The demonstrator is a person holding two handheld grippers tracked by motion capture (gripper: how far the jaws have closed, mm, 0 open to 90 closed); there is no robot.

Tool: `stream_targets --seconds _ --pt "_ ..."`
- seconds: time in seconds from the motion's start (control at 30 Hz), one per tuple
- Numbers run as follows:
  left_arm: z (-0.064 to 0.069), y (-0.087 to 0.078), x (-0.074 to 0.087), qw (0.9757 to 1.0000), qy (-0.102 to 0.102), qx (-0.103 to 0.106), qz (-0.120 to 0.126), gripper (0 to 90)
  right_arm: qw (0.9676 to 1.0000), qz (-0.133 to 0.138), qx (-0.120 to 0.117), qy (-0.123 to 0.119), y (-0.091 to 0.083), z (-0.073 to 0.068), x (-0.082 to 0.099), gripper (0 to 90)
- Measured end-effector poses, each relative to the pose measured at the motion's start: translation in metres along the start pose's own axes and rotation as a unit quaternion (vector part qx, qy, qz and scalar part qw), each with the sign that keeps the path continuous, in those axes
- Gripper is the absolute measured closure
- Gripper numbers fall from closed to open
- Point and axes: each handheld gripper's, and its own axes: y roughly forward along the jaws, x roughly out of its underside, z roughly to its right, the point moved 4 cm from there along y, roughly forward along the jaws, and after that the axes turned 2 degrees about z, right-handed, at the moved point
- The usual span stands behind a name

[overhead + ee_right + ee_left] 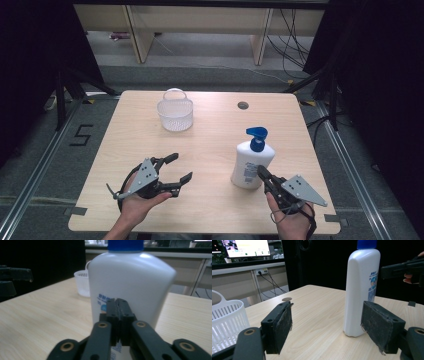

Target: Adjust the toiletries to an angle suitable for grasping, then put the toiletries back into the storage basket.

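The white plastic lotion bottle with a blue pump head [251, 161] stands upright on the right half of the light wood-grain table [210, 150], its long axis vertical and its base flat on the top; the pump spout points toward the table's left side in the high view, and the printed blue-and-white label faces the near right corner. The table carries a small round grommet hole [243, 105] near its far edge, and a white perforated plastic basket with a thin bail handle [175, 113] sits toward the far left, well apart from the bottle. Around the table lie grey floor panels with a painted figure five, pale wooden desk legs beyond, loose cables, and black curtains at both sides. The right gripper [261, 171] comes in from the near right corner, its tips just at the bottle's lower side; in the right gripper view [117, 305] the two black jaws stand pressed together with nothing between them, the bottle directly ahead. Whether the tips touch the bottle cannot be determined. The left gripper [179, 168], held in the left hand [137, 202] at the near left, has its jaws wide apart and empty; in the left gripper view [327, 326] the bottle stands beyond the padded fingers [283, 323].
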Motion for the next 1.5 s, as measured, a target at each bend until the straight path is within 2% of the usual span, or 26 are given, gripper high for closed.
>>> stream_targets --seconds 0.07,0.13,0.2,0.27,0.33,0.4,0.47,0.5,0.53,0.7,0.77,0.8,0.83,0.87,0.97,1.0,1.03,1.07,1.1,1.17,1.2,1.27,1.3,1.37,1.43,1.5 --pt "0.000 0.000 -0.004 1.0000 0.005 0.001 -0.001 24.5 0.9998 0.017 0.006 0.009 -0.009 0.007 0.003 77.0" --pt "0.000 0.000 -0.008 1.0000 0.004 0.001 0.002 24.8 0.9989 0.034 0.030 0.010 -0.020 0.020 0.007 73.7" --pt "-0.001 0.001 -0.012 0.9999 0.010 -0.002 0.006 25.4 0.9975 0.042 0.049 0.028 -0.027 0.036 0.015 69.8" --pt "0.001 0.002 -0.014 0.9999 0.012 -0.002 0.004 25.9 0.9956 0.028 0.086 0.023 -0.033 0.055 0.025 69.9" --pt "0.003 0.003 -0.019 0.9999 0.016 -0.001 0.003 26.0 0.9931 0.021 0.105 0.048 -0.037 0.064 0.035 70.0" --pt "0.005 0.004 -0.024 0.9998 0.017 -0.005 0.007 26.2 0.9916 0.010 0.119 0.051 -0.040 0.074 0.041 70.1" --pt "0.007 0.004 -0.029 0.9997 0.021 -0.008 0.010 26.3 0.9910 0.021 0.121 0.053 -0.037 0.081 0.044 70.1" --pt "0.009 0.004 -0.032 0.9996 0.023 -0.011 0.012 26.3 0.9904 0.010 0.125 0.059 -0.036 0.082 0.044 70.1" --pt "0.011 0.005 -0.035 0.9995 0.027 -0.011 0.014 26.2 0.9902 0.016 0.124 0.063 -0.034 0.083 0.044 70.1" --pt "0.027 0.008 -0.044 0.9993 0.031 -0.018 0.013 26.1 0.9910 0.001 0.122 0.056 -0.020 0.085 0.045 67.6" --pt "0.032 0.012 -0.047 0.9993 0.031 -0.016 0.014 26.2 0.9898 -0.012 0.129 0.059 -0.017 0.085 0.047 65.9" --pt "0.034 0.015 -0.048 0.9993 0.029 -0.018 0.014 26.3 0.9903 -0.002 0.130 0.050 -0.013 0.088 0.047 64.8" --pt "0.036 0.017 -0.049 0.9993 0.028 -0.021 0.012 26.5 0.9891 -0.019 0.134 0.056 -0.011 0.088 0.049 64.0" --pt "0.038 0.021 -0.050 0.9993 0.029 -0.020 0.013 26.5 0.9898 -0.008 0.129 0.061 -0.006 0.089 0.050 63.4" --pt "0.046 0.032 -0.052 0.9996 0.019 -0.020 0.011 26.6 0.9899 -0.023 0.127 0.059 -0.002 0.088 0.053 62.4" --pt "0.049 0.037 -0.054 0.9997 0.014 -0.018 0.013 26.5 0.9894 -0.036 0.133 0.048 -0.002 0.089 0.053 61.8" --pt "0.052 0.042 -0.055 0.9997 0.011 -0.014 0.016 26.5 0.9883 -0.037 0.135 0.061 -0.002 0.088 0.053 61.1" --pt "0.052 0.042 -0.055 0.9997 0.011 -0.014 0.016 26.5 0.9883 -0.037 0.135 0.061 -0.002 0.088 0.053 61.1" --pt "0.057 0.052 -0.058 0.9998 0.006 -0.012 0.018 26.6 0.9890 -0.029 0.134 0.056 -0.001 0.092 0.051 60.2" --pt "0.062 0.063 -0.060 0.9998 0.003 -0.003 0.018 26.6 0.9894 -0.042 0.127 0.056 -0.002 0.094 0.051 60.2" --pt "0.063 0.068 -0.062 0.9999 0.003 -0.001 0.017 26.6 0.9895 -0.038 0.135 0.037 -0.002 0.098 0.051 60.1" --pt "0.068 0.078 -0.065 0.9998 0.004 0.005 0.017 26.9 0.9863 -0.057 0.150 0.039 -0.005 0.100 0.051 60.1" --pt "0.071 0.082 -0.067 0.9998 0.006 0.008 0.015 26.9 0.9877 -0.044 0.145 0.040 -0.003 0.101 0.051 60.1" --pt "0.076 0.091 -0.069 0.9998 0.007 0.010 0.013 27.2 0.9867 -0.049 0.152 0.032 -0.005 0.102 0.051 60.1" --pt "0.081 0.099 -0.073 0.9998 0.005 0.011 0.016 27.6 0.9851 -0.058 0.156 0.044 -0.008 0.100 0.051 60.1" --pt "0.084 0.103 -0.074 0.9998 0.004 0.010 0.018 28.3 0.9861 -0.048 0.155 0.037 -0.007 0.100 0.051 60.1"
